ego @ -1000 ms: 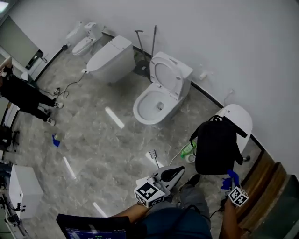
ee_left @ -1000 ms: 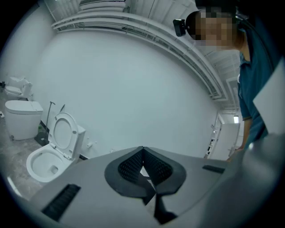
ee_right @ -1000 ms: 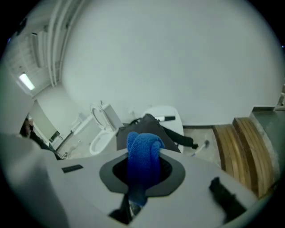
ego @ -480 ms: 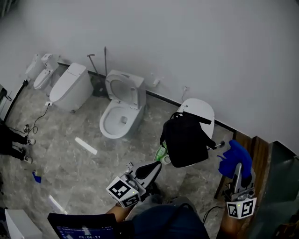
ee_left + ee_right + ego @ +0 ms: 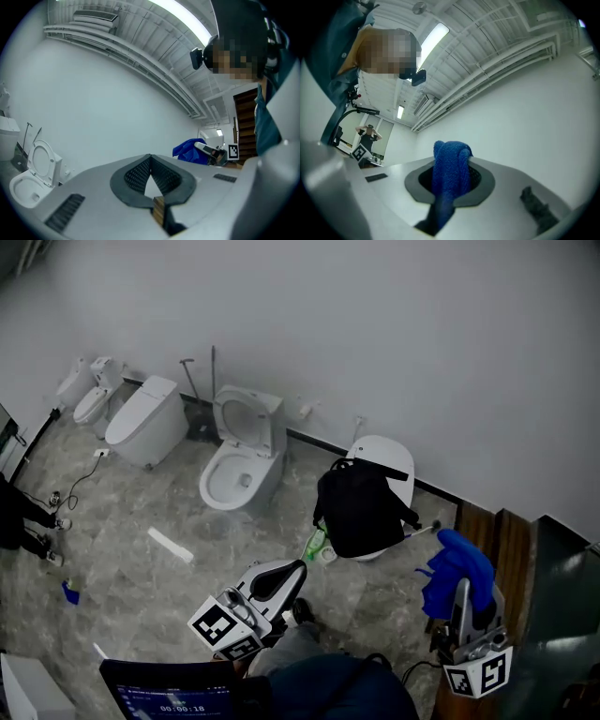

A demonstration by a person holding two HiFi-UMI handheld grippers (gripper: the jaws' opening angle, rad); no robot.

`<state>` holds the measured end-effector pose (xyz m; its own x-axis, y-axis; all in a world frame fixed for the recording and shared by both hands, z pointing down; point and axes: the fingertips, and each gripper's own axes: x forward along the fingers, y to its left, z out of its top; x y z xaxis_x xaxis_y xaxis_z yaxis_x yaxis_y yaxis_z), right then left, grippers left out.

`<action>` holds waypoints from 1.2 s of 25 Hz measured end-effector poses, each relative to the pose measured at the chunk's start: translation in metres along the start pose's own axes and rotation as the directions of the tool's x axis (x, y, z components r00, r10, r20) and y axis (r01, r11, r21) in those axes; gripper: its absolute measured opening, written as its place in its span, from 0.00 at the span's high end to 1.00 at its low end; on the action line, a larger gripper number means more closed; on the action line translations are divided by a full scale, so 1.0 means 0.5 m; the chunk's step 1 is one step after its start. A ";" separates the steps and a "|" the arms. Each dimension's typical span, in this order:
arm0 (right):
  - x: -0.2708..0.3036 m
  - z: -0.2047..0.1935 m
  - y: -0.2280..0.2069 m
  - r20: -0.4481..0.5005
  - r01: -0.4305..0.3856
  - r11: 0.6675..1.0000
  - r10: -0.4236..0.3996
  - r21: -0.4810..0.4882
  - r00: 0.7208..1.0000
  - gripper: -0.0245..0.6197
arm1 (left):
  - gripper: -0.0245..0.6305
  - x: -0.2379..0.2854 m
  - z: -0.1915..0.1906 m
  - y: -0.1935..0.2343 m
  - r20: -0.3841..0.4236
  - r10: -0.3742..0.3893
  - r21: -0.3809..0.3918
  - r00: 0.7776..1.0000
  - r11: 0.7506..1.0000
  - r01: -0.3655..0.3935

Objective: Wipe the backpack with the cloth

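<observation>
The backpack (image 5: 361,512) lies draped over a closed toilet (image 5: 386,457), its front facing you. Your right gripper (image 5: 465,607) clamps the cloth (image 5: 457,570), held up just beside the backpack, likely ready to wipe. Your left gripper (image 5: 286,575) waits low, jaws together on nothing.

R gripper (image 5: 461,594) w/ blue cloth (image 5: 457,568) was low at backpack's (image 5: 361,507) lower-right corner 1 s ago. Now it's raised, tip up, cloth clear of the bag, off to its right. L gripper (image 5: 286,574) has drifted left in head view.
</observation>
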<state>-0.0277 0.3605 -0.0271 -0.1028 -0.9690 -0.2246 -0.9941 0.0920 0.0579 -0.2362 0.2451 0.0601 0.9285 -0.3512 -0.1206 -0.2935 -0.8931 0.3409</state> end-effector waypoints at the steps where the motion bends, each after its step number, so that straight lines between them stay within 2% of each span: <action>1: -0.036 -0.003 0.017 -0.019 -0.005 1.000 0.005 0.013 1.000 0.91 | 0.96 -0.015 -0.011 -0.033 -0.005 -0.003 0.006 1.000 1.000 0.003; 5: -0.206 0.018 0.088 -0.054 -0.015 0.999 0.016 0.031 0.998 0.91 | 0.96 -0.087 -0.060 -0.182 -0.032 -0.027 0.023 0.999 0.999 0.027; 8: -0.326 0.038 0.110 -0.057 -0.008 0.999 0.010 0.035 0.998 0.91 | 0.96 -0.129 -0.084 -0.301 -0.047 -0.051 0.028 0.998 0.998 0.053; 13: -0.425 0.053 0.137 -0.056 -0.004 0.995 0.009 0.103 0.998 0.91 | 0.96 -0.202 -0.070 -0.423 -0.105 -0.028 0.151 0.994 0.988 0.044; 18: -0.482 0.083 0.168 -0.023 -0.016 0.991 0.019 0.130 1.000 0.91 | 0.96 -0.264 -0.077 -0.476 -0.174 0.013 0.199 0.985 0.980 0.022; 23: -0.514 0.072 0.190 -0.028 -0.007 0.986 0.012 0.165 1.000 0.91 | 0.96 -0.282 -0.090 -0.494 -0.174 0.008 0.126 0.985 0.992 0.015; 30: -0.526 0.035 0.325 -0.060 -0.046 0.986 0.056 0.157 0.997 0.91 | 0.96 -0.401 -0.098 -0.485 -0.134 0.007 0.099 0.991 0.995 0.007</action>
<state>-0.1627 0.6342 0.0245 -0.1556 -0.9745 -0.1618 -0.9815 0.1709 -0.0857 -0.3400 0.5457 0.0472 0.9487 -0.3162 0.0078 -0.3083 -0.9189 0.2460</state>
